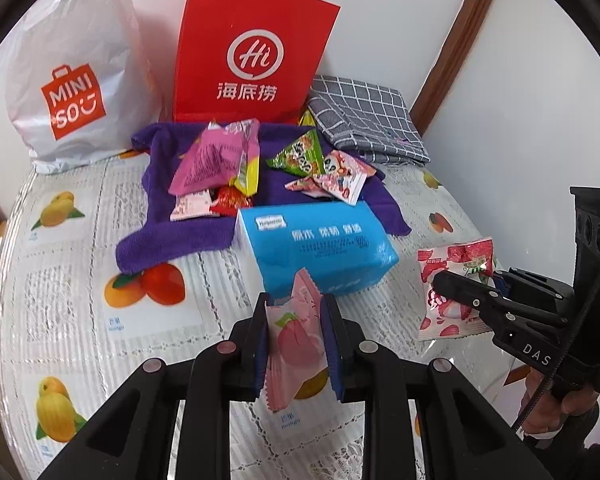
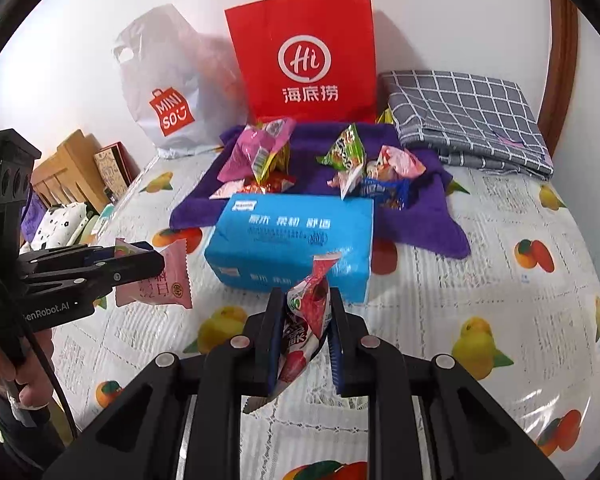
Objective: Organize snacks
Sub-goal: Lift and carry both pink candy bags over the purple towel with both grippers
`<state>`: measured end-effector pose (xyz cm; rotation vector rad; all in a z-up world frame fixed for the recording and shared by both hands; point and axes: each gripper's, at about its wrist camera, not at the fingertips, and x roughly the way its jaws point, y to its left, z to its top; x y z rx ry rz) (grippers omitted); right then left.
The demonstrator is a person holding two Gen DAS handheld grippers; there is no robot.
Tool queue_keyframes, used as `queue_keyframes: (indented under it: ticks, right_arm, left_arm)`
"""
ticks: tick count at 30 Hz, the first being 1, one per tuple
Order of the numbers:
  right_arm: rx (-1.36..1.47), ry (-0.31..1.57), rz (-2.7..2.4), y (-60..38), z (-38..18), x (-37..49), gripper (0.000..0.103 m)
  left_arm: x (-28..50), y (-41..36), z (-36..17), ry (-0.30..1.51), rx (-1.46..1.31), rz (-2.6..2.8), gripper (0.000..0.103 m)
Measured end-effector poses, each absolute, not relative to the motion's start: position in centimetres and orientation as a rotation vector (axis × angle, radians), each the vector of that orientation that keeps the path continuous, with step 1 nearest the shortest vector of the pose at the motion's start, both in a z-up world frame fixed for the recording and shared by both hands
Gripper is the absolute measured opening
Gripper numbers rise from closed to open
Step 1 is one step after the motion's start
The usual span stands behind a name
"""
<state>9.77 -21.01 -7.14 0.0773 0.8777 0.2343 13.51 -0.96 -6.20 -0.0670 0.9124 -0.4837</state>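
Observation:
My left gripper (image 1: pixel 296 312) is shut on a pink peach snack packet (image 1: pixel 296 340), held above the table in front of the blue tissue pack (image 1: pixel 320 248); it shows at the left of the right wrist view (image 2: pixel 156 260). My right gripper (image 2: pixel 306 308) is shut on a red strawberry snack packet (image 2: pixel 306 316), also seen in the left wrist view (image 1: pixel 456 280). Several more snack packets (image 1: pixel 228 160) lie on a purple towel (image 1: pixel 156 240) behind the tissue pack.
A red paper bag (image 1: pixel 256 56) and a white Miniso plastic bag (image 1: pixel 72 80) stand against the back wall. A folded grey checked cloth (image 1: pixel 368 120) lies at the back right. The table has a fruit-print cover (image 1: pixel 80 300). Wooden furniture (image 2: pixel 68 168) stands off its left edge.

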Motion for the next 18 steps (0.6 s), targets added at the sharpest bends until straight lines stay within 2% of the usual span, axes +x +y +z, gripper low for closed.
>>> queue_keyframes:
  ticks: [18]
  right_arm:
    - [0.126,0.823,0.170,-22.8,-4.5,15.8,0.020]
  left_arm:
    - [20.1,-2.3,-3.3,0.881,-0.016,-0.501,0.023]
